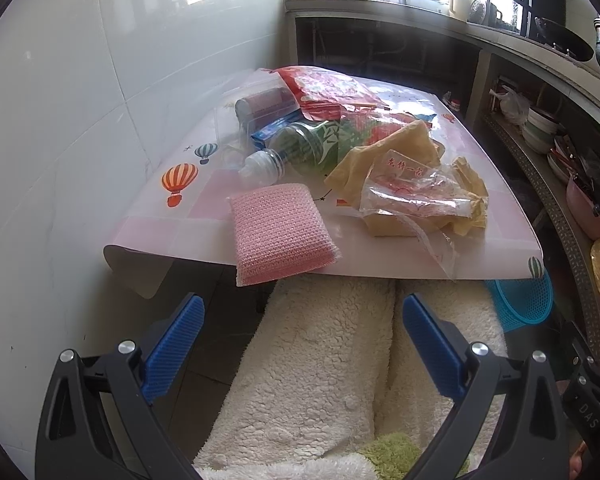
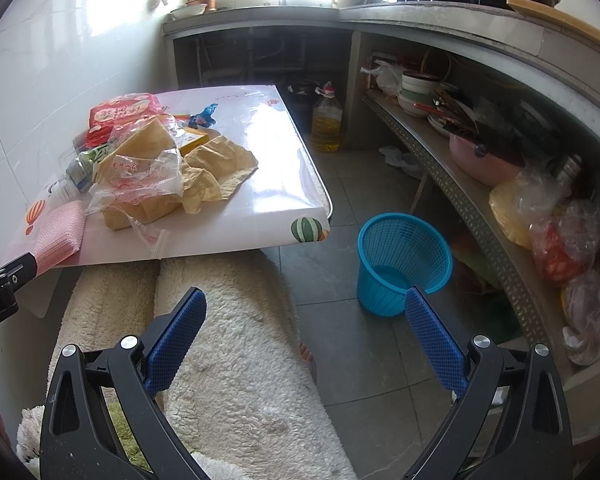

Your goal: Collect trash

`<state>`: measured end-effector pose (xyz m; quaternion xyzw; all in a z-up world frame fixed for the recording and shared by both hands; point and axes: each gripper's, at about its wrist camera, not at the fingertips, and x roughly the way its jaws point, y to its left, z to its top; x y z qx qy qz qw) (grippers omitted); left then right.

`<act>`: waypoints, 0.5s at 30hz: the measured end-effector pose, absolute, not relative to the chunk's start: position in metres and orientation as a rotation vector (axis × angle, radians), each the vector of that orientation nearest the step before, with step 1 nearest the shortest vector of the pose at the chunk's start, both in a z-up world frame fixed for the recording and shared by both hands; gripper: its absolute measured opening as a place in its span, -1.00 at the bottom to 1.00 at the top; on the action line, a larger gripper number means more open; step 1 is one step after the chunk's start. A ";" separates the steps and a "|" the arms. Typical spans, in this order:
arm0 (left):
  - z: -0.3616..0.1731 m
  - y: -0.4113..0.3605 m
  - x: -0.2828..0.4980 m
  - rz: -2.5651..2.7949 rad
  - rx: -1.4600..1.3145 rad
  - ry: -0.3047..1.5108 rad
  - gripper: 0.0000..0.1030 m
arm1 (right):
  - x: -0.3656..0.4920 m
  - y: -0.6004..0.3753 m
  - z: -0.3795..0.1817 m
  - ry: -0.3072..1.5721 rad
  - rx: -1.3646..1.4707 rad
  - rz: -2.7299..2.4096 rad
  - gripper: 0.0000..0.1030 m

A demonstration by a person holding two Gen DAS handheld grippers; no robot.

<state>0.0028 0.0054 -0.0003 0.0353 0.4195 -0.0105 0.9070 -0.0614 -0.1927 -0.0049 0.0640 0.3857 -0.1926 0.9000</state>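
A pile of trash lies on the small table [image 1: 500, 256]: a pink scrub sponge [image 1: 280, 232] at the near edge, a green plastic bottle [image 1: 300, 148] on its side, crumpled yellow paper [image 1: 384, 156], a clear plastic bag [image 1: 412, 196] and a red snack bag [image 1: 332, 88]. The same pile shows in the right wrist view, with the yellow paper [image 2: 216, 168] and clear bag [image 2: 140, 184]. A blue mesh waste basket [image 2: 400, 264] stands on the floor right of the table. My left gripper [image 1: 300, 320] is open and empty, below the table edge. My right gripper [image 2: 306, 316] is open and empty, above the person's legs.
The person's legs in fluffy white trousers [image 2: 244, 352] lie under the table's near edge. A white tiled wall [image 1: 80, 120] is at the left. A shelf [image 2: 480, 208] with bowls and bags runs along the right. An oil jug [image 2: 326, 124] stands on the floor behind the table.
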 end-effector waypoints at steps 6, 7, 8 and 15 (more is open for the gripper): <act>-0.001 0.005 0.003 -0.022 0.074 0.867 0.89 | -0.060 -0.193 -0.005 0.800 0.133 -0.397 0.85; -0.001 0.006 0.003 -0.022 0.074 0.868 0.89 | -0.059 -0.192 -0.005 0.800 0.132 -0.396 0.85; -0.001 0.005 0.003 -0.022 0.074 0.867 0.89 | -0.059 -0.192 -0.005 0.800 0.132 -0.396 0.85; -0.005 0.007 0.004 -0.013 0.073 0.870 0.89 | -0.059 -0.192 -0.005 0.801 0.134 -0.394 0.85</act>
